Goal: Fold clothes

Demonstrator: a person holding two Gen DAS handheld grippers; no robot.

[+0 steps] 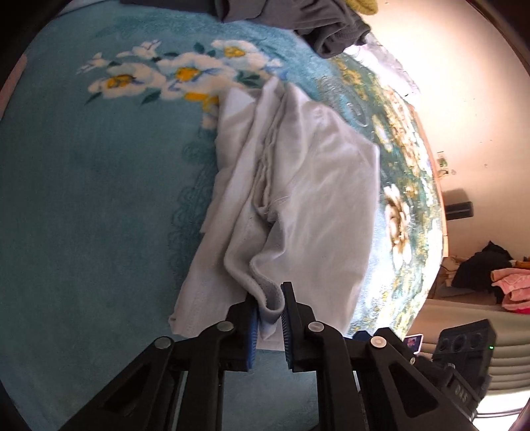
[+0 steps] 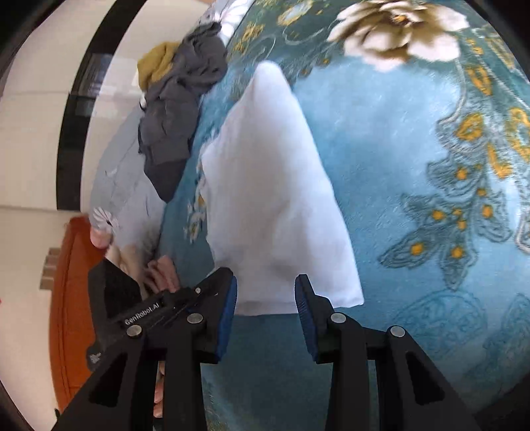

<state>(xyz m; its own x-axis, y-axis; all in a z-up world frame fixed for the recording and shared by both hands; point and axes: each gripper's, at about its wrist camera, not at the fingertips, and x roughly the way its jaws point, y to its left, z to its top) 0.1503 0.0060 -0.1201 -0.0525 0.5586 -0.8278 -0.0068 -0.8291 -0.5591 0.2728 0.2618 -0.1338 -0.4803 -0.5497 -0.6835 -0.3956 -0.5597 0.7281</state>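
Note:
A pale blue-white garment [image 1: 291, 185] lies rumpled on a teal floral blanket [image 1: 99, 185]. My left gripper [image 1: 269, 310] is shut on a thick folded edge of the garment at its near end. In the right wrist view the same garment [image 2: 271, 185] lies as a long white shape on the blanket [image 2: 414, 159]. My right gripper [image 2: 266, 291] is open, its jaws wide apart just above the garment's near edge, holding nothing.
A heap of grey clothes [image 2: 179, 109] with a mustard-yellow item [image 2: 155, 63] lies at the far end of the bed; the grey heap also shows in the left wrist view [image 1: 331, 30]. Dark and pink clothes [image 1: 497, 275] sit on furniture beyond the bed's edge. An orange object [image 2: 71, 298] is at the left.

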